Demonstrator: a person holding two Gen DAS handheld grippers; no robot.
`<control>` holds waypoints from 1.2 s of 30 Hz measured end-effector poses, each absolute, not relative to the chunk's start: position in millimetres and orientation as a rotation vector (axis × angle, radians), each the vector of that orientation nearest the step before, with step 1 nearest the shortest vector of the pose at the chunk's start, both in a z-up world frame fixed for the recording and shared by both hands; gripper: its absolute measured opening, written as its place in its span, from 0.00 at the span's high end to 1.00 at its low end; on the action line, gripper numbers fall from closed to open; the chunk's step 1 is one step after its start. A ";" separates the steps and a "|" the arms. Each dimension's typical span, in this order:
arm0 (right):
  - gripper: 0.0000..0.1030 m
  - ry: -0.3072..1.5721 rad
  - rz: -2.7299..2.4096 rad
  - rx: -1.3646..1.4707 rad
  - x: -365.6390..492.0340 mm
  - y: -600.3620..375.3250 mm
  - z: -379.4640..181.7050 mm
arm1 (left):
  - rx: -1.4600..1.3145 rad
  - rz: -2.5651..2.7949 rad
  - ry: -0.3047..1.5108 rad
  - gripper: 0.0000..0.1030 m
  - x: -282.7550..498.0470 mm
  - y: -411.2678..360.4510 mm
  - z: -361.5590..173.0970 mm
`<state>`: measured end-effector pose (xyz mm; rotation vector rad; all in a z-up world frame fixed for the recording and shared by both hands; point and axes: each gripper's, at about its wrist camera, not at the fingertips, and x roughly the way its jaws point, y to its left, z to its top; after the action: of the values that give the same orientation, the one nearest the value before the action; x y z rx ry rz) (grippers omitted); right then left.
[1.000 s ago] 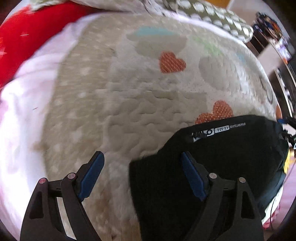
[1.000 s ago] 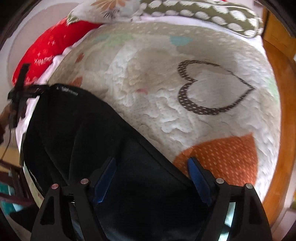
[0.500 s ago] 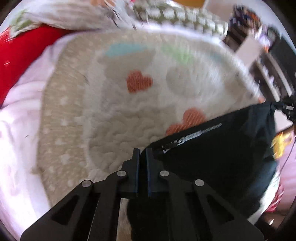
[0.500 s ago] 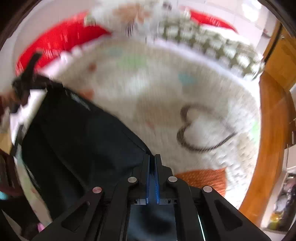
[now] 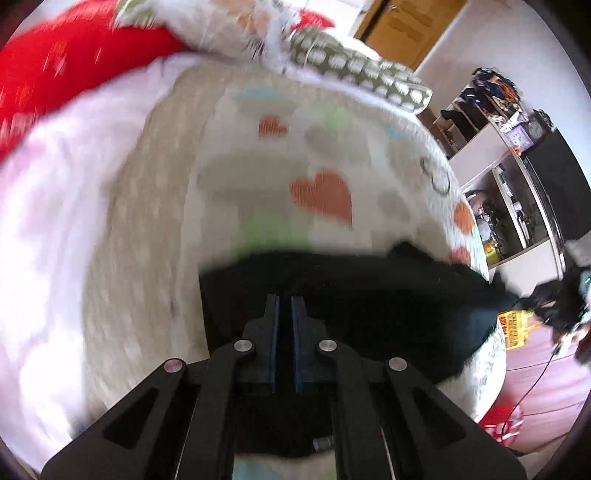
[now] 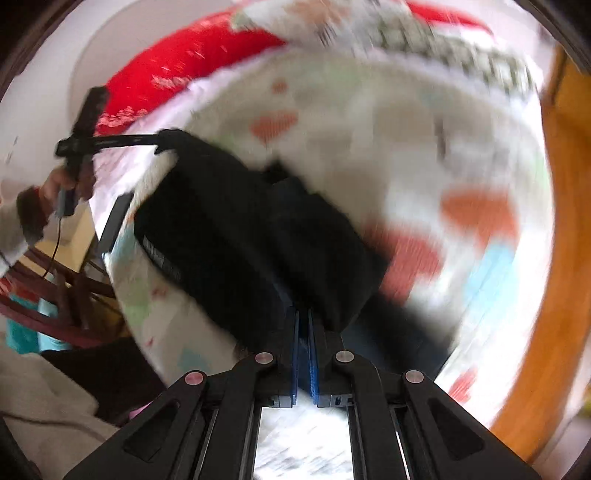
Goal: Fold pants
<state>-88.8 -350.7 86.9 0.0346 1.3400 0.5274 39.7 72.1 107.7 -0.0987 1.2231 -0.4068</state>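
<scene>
Both grippers are clamping the black pants point(image 5: 369, 295) over the heart-print quilt point(image 5: 325, 147): left gripper point(image 5: 284, 301), right gripper point(image 6: 303, 314). Only the right view is showing the left gripper point(image 6: 162, 142) pinching the far-left corner.

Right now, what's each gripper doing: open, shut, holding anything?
Left gripper: shut on the pants.
Right gripper: shut on the pants too.

I am working in a home bedroom: a heart-patterned quilted bedspread point(image 5: 325, 155), red pillow point(image 5: 62, 70), wooden door point(image 5: 410, 29) and cluttered white shelves point(image 5: 509, 192) are surrounding me.
</scene>
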 end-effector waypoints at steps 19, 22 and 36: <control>0.57 1.432 0.580 0.193 -119.0 -320.2 68.8 | -0.365 -0.102 1.222 0.27 -13.6 126.2 85.9; 0.56 1.395 0.649 0.182 -107.7 -287.6 75.5 | -0.343 -0.087 1.235 0.27 1.8 131.1 82.7; 0.50 1.125 0.719 -0.046 -45.0 -102.3 48.5 | -0.241 -0.137 1.286 0.27 39.9 117.3 58.4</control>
<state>-45.0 -102.3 48.5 -0.0464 1.1254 0.7186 39.9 117.3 58.4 -0.2415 1.2857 -0.1375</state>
